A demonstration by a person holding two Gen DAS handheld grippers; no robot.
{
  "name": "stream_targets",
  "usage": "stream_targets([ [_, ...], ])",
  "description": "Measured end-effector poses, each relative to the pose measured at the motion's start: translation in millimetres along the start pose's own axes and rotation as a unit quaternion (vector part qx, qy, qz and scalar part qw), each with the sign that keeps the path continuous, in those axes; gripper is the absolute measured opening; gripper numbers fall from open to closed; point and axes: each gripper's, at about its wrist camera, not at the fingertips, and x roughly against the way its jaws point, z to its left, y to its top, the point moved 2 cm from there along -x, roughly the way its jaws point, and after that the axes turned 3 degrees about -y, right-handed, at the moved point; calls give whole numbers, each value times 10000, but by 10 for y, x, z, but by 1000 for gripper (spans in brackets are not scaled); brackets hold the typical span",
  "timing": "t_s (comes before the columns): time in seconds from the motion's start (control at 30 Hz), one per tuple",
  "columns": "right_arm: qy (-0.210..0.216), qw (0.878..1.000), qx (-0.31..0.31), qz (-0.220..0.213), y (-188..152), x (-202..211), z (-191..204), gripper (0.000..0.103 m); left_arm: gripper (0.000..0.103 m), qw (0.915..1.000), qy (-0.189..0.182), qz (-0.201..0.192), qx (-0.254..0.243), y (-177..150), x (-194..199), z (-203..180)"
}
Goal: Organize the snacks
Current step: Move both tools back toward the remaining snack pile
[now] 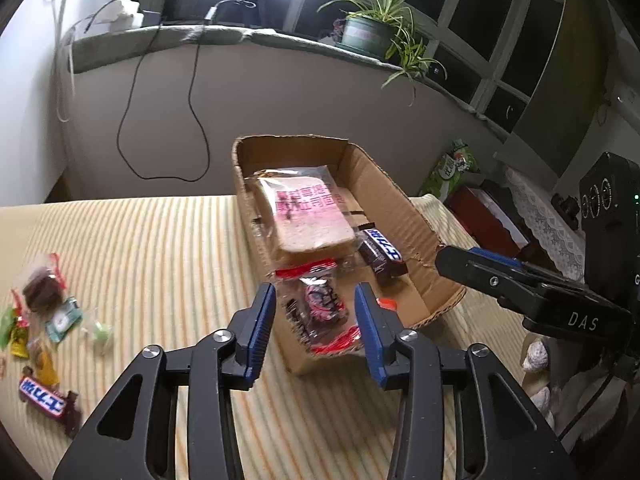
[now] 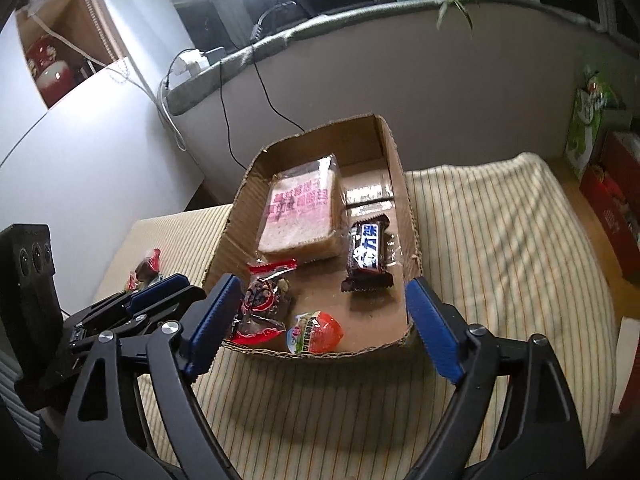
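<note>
— Nearest us in the left wrist view, our left gripper (image 1: 315,312) fills the bottom centre, its blue pads (image 1: 260,324) partly apart on either side of a clear red-edged snack packet (image 1: 320,308). Do they press on it?

— We see a gap on both sides, so the packet lies loose in the near end of the cardboard box (image 1: 404,200). Behind it sits a bagged bread slice (image 1: 308,216), and right of that a dark chocolate bar (image 1: 380,252).

— And lower left of the frame?

— We see a scatter of small sweets (image 1: 44,316) and a second chocolate bar (image 1: 48,400) on the striped cloth (image 1: 160,248), well apart from the box. Our right gripper (image 1: 520,284) reaches in from the right edge.

— In the right wrist view?

— Our right gripper (image 2: 324,320) spans the bottom with its jaws wide and empty. Between them, inside the box (image 2: 236,216), lie the red-edged packet (image 2: 264,300) and a round red sweet (image 2: 316,332) at the near wall. The bread (image 2: 304,216) and the bar (image 2: 368,252) lie farther back. Our left gripper (image 2: 160,292) shows at the left edge
</note>
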Motion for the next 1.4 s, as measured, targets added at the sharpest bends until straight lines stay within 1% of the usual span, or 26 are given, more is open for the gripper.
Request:
stream_targets([
  [0.03, -23, 10000, 61, -34, 1, 7, 37, 88, 45, 10000, 41, -27, 10, -19, 36, 26],
  [0.2, -20, 9990, 397, -184, -18, 55, 253, 88, 46, 9996, 224, -81, 141, -121, 186, 206],
  [0.4, 246, 9965, 784, -169, -95, 47, 604, 88, 46, 9972, 583, -179, 441, -269, 441, 597],
  [0.53, 416, 9924, 1143, -170, -154, 26, 877, 88, 46, 9935, 881, -253, 675, -384, 658, 927],
  [0.67, 542, 9859, 1568, -225, -231, 9, 1182, 88, 46, 9880, 1157, -355, 955, -483, 866, 1259],
  [0.73, 579, 9832, 1718, -185, -269, -28, 1326, 88, 46, 9850, 1290, -393, 1075, -546, 968, 1412],
  [0.83, 685, 9819, 1767, -40, -288, -112, 1465, 87, 46, 9807, 1443, -418, 1250, -647, 1090, 1624],
  [0.97, 893, 9812, 1677, 350, -308, -294, 1610, 75, 46, 9751, 1561, -396, 1523, -773, 1190, 1881],
  [1.0, 957, 9806, 1644, 471, -319, -352, 1655, 74, 46, 9737, 1579, -386, 1594, -799, 1203, 1939],
  [1.07, 1021, 9791, 1649, 613, -345, -443, 1750, 67, 46, 9710, 1602, -356, 1737, -858, 1232, 2070],
  [1.17, 1027, 9760, 1753, 788, -391, -603, 1920, 58, 45, 9683, 1620, -291, 1881, -912, 1231, 2223],
  [1.23, 1023, 9740, 1818, 888, -421, -717, 2026, 55, 43, 9666, 1612, -236, 1976, -938, 1205, 2303],
  [1.37, 893, 9707, 1990, 1012, -467, -925, 2170, 47, 43, 9638, 1553, -119, 2166, -969, 1143, 2442],
  [1.4, 880, 9700, 2003, 1062, -476, -984, 2193, 46, 43, 9635, 1532, -112, 2191, -964, 1124, 2464],
])
